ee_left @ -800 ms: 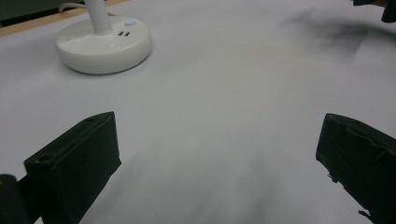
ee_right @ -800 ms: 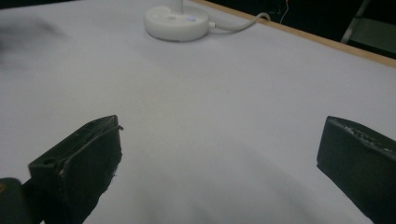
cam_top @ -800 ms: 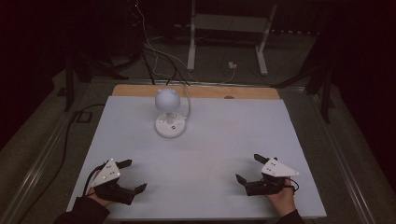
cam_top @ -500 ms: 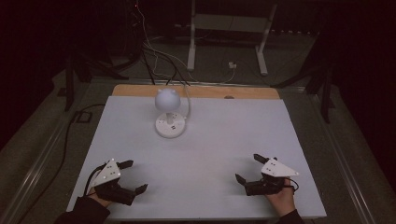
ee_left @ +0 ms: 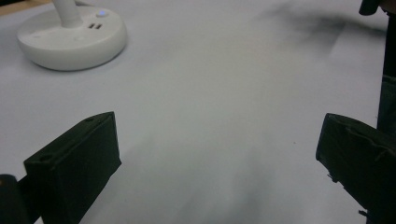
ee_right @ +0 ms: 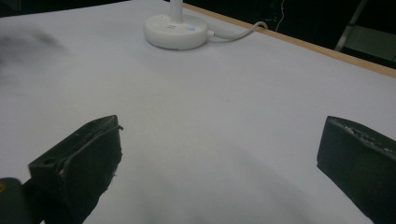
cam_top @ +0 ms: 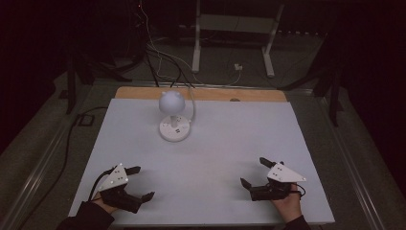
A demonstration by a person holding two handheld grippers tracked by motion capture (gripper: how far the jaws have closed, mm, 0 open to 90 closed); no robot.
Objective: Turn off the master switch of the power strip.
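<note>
both grippers, left gripper [cam_top: 138,182] and right gripper [cam_top: 254,173], low at six o'clock, jaws wide and empty; white desk lamp [cam_top: 173,117] at twelve on white table [cam_top: 230,129]. best approached slowly, base first.

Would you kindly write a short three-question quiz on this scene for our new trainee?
1. True or false: the left gripper is shut.
2. What stands on the table toward its far side? A) a mug B) a white lamp C) a book
3. Fill in: the right gripper holds ____.

Key:
1. False; its jaws stand wide apart in the left gripper view.
2. B; it has a round base and a globe head, and its cable runs off the far edge.
3. Nothing; its jaws are open over bare table.
</note>
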